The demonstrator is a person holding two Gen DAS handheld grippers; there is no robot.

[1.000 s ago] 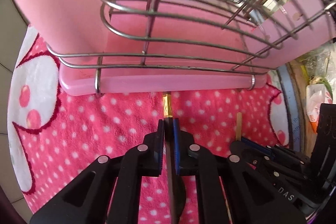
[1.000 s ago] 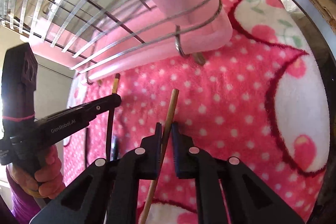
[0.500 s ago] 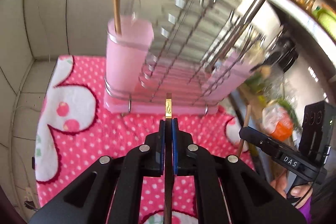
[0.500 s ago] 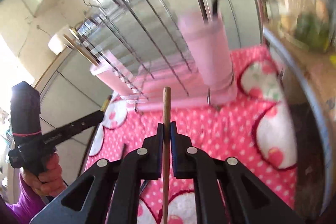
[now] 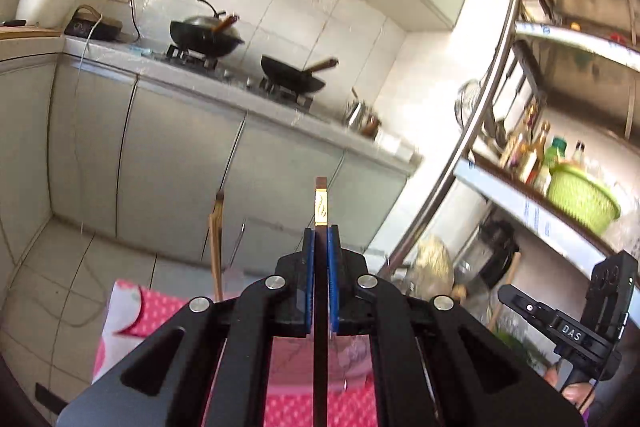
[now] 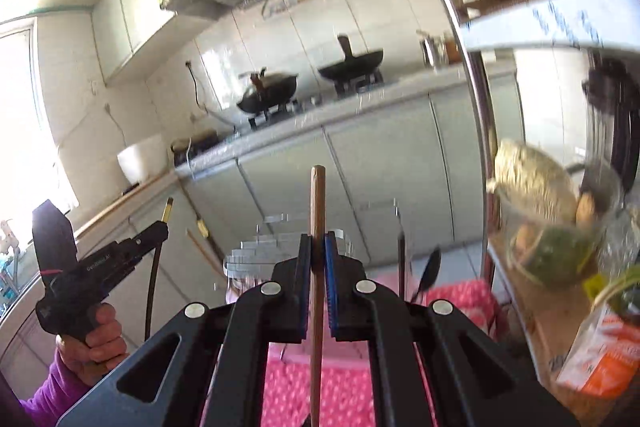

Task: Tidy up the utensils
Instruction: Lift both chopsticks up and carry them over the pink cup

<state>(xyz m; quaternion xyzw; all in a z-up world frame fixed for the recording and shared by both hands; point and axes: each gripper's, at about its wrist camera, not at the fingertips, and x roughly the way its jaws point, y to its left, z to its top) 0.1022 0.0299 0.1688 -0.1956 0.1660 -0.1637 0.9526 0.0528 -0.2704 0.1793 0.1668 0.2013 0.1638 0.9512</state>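
Observation:
My left gripper (image 5: 321,241) is shut on a dark chopstick (image 5: 321,205) with a gold band, which sticks up past the jaws. In the right wrist view the same gripper (image 6: 158,229) is held up at the left by a hand in a purple sleeve, the chopstick (image 6: 151,283) hanging below it. My right gripper (image 6: 317,247) is shut on a plain wooden chopstick (image 6: 317,195). It also shows at the right of the left wrist view (image 5: 508,295). Both grippers are high above the pink dotted cloth (image 5: 160,311). The blurred wire rack (image 6: 276,243) lies low ahead.
Wooden chopsticks (image 5: 216,243) stand in the rack's left holder, and a black spoon (image 6: 430,267) stands at its right end. Behind are a counter with two woks (image 5: 206,37), a steel shelf post (image 6: 472,107), a green basket (image 5: 582,195), a glass jar (image 6: 552,227) and an orange carton (image 6: 604,355).
Both grippers have risen from just above the cloth and tilted up, each still gripping its chopstick. The rack has dropped to the bottom of both views and the kitchen counter now fills them.

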